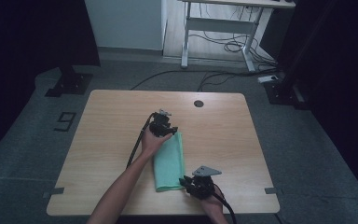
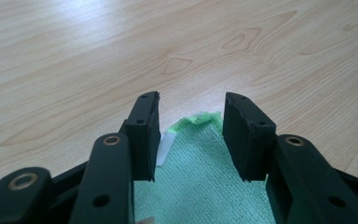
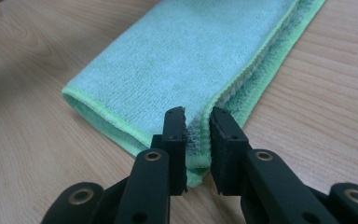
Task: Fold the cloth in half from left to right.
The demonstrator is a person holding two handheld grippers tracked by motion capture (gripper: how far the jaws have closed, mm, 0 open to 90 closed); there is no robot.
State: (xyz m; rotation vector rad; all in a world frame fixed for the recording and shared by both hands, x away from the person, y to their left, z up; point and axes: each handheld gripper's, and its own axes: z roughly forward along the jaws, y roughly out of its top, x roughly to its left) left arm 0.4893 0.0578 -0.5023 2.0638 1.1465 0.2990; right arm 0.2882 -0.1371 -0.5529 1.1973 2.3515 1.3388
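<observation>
The folded green cloth [image 1: 169,161] lies on the bench [image 1: 107,121], with the left gripper [image 1: 165,126] open at its far corner and the right gripper [image 1: 187,182] slightly open around its near corner.

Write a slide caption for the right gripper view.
Black tongs astride the corner of a folded green cloth on a wooden table.

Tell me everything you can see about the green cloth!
The green cloth is soft, fuzzy terry with a brighter stitched edge. It lies folded into a long strip, flat on the wooden table. A small white tag shows at its far corner, between the open left tongs. The right tongs straddle its near corner, slightly apart.
</observation>
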